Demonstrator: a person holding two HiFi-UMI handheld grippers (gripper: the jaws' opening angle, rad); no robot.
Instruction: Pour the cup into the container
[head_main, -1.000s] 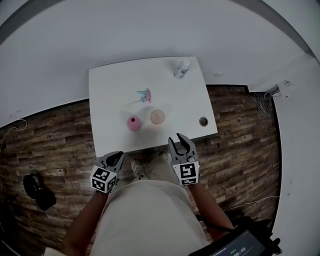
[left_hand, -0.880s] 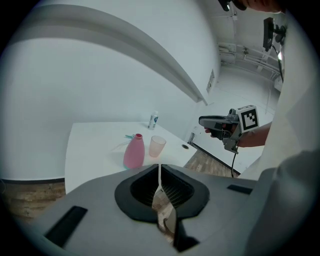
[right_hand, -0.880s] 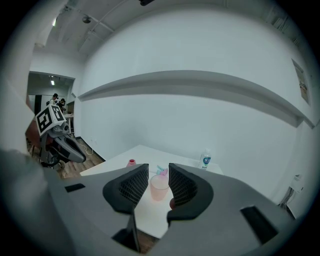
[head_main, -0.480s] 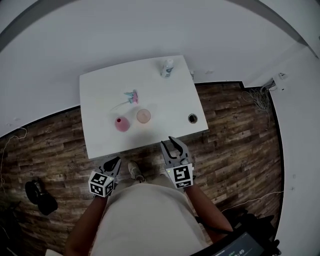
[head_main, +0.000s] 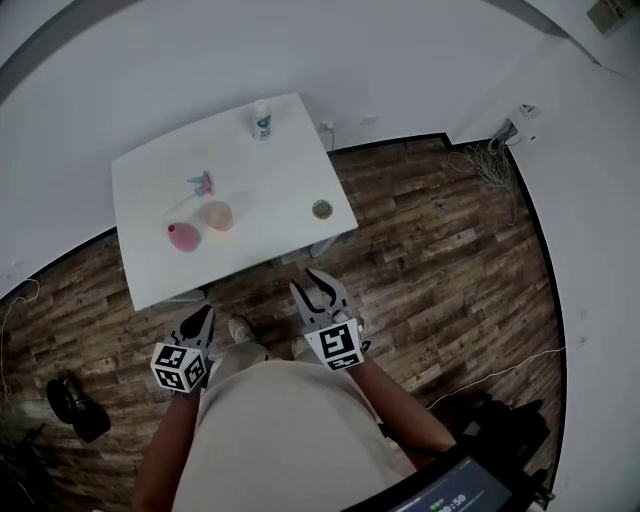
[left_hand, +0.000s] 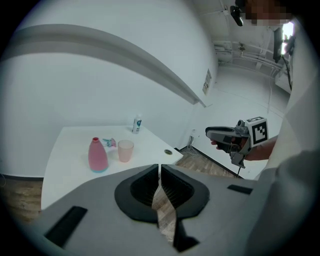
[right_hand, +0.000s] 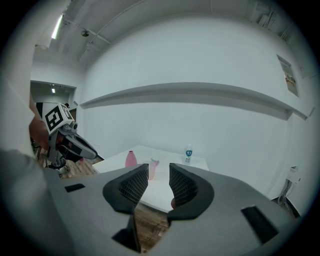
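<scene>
**Head view: both claws empty and well off the table, cup stands by the pink bottle**

Claws: the left gripper (left_hand: 159, 170) is clenched, pads together, nothing in it. The right gripper (right_hand: 159, 175) has its jaws a little apart with nothing between them. Both hang over the brown wood-plank floor (head_main: 430, 250), well apart from the rectangular white table (head_main: 270, 180).

On the table the translucent pale-pink plastic cup (head_main: 218, 215) stands upright, just beside the opaque pink narrow-necked bottle (head_main: 183, 237), which I judge to be the container. A small pink-and-teal piece (head_main: 202, 184) lies behind them, and a small clear bottle with blue label (head_main: 261, 120) stands at the far edge. Cup contents: cannot tell. The layout fits a cup waiting to be poured, or one emptied and set back.

Risks:
- The cup is close to the pink bottle, so a claw coming in could knock the bottle over.
- The thin cup could buckle or slip under a hard squeeze.
- The narrow neck means any pour could spill onto the table.

Versus a second ago: the table was just ahead of the claws. Now it sits farther off, up-left in the head view, with more floor between. Cup and bottle keep their places on the table, and the jaws look the same.
</scene>
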